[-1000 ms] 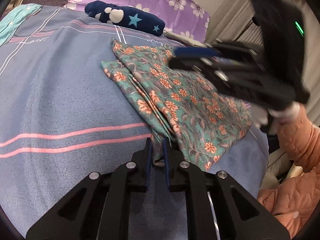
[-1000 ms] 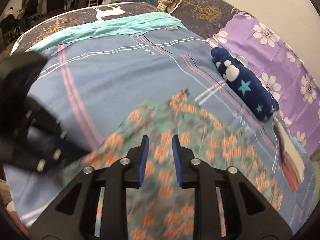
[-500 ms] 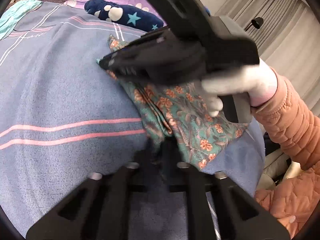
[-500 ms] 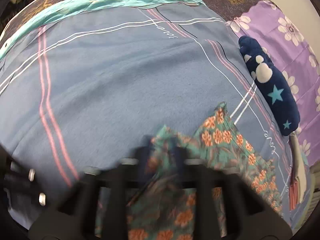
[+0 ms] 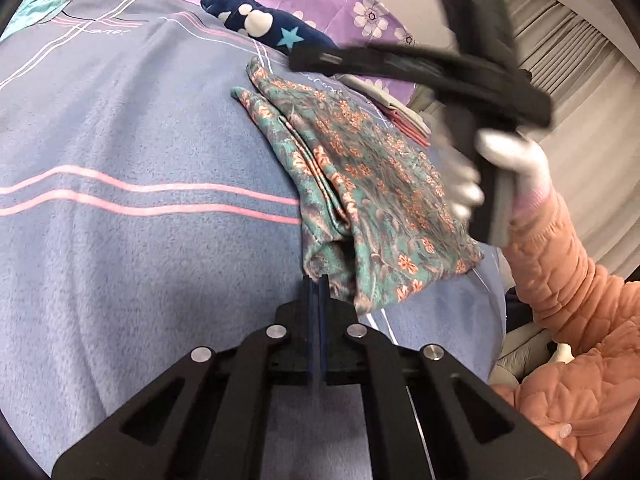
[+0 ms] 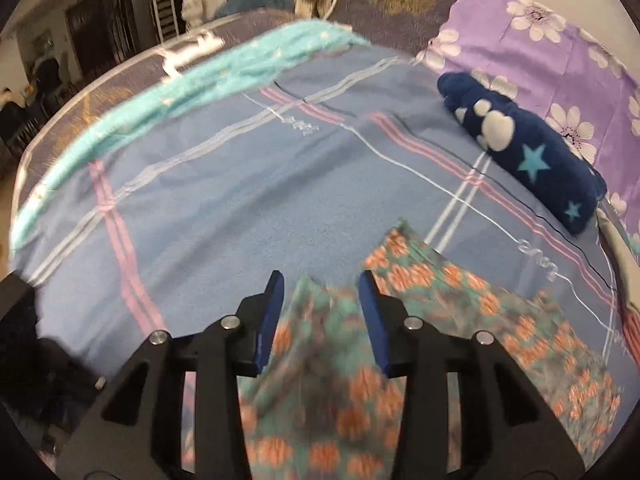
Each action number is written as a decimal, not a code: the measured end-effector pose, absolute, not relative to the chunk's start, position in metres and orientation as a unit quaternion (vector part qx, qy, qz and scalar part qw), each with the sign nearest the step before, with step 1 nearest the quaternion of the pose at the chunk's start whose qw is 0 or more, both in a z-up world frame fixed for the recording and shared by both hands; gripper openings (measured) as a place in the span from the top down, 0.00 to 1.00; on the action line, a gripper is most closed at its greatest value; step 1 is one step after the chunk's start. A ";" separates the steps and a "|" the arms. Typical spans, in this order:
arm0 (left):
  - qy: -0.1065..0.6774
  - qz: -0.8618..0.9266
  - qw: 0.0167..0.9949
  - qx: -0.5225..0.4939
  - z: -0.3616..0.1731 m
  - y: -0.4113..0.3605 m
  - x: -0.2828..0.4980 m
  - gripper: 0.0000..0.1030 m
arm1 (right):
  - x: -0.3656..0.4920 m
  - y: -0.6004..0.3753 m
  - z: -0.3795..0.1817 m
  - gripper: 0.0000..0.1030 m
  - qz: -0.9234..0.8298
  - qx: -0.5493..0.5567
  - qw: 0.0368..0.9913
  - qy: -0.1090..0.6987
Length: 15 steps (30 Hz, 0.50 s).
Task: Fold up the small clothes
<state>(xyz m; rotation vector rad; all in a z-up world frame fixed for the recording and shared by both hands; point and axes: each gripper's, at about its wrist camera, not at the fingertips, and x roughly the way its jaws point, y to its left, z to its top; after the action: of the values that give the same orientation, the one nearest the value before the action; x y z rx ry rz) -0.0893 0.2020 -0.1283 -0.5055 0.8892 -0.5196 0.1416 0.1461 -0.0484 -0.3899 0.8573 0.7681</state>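
Thin floral cloth (image 5: 360,184) lies folded and creased on the fuzzy blue bed (image 5: 132,264). Left tongs (image 5: 318,280) are together at its corner. Right tongs (image 6: 322,292), just opening, stand apart over it.

Left tool (image 5: 318,280) pressed closed, right tool (image 6: 322,280) jaws just opened, held by a white-gloved hand (image 5: 508,160).

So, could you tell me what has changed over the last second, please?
The right gripper swept across the floral garment, closed near its far corner, and has just been opening; the cloth lies below its pads, unpinched. The left gripper has shut fully at the garment's near edge; whether it pinches cloth is unclear. The navy roll and blanket stayed put.
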 end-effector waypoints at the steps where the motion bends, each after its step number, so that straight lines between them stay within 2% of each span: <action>1: 0.418 -0.244 0.841 -0.242 -0.127 0.202 -0.089 0.94 | 0.129 0.134 -0.044 0.60 0.368 -0.181 0.820 0.399; 7: 0.395 -0.223 0.860 -0.234 -0.116 0.204 -0.087 0.69 | 0.058 0.094 -0.052 0.47 0.347 -0.236 0.830 0.368; 10: 0.393 -0.220 0.862 -0.232 -0.112 0.203 -0.077 0.63 | 0.027 0.084 -0.063 0.47 0.341 -0.259 0.830 0.357; 15: 0.410 -0.228 0.848 -0.249 -0.118 0.201 -0.043 0.63 | -0.011 0.087 -0.082 0.50 0.359 -0.288 0.816 0.349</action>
<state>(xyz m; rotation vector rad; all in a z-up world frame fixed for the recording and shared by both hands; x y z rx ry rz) -0.0425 0.2010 -0.1176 -0.5247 0.8639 -0.4799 -0.0115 0.0869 -0.0818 -0.6142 0.7439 0.7657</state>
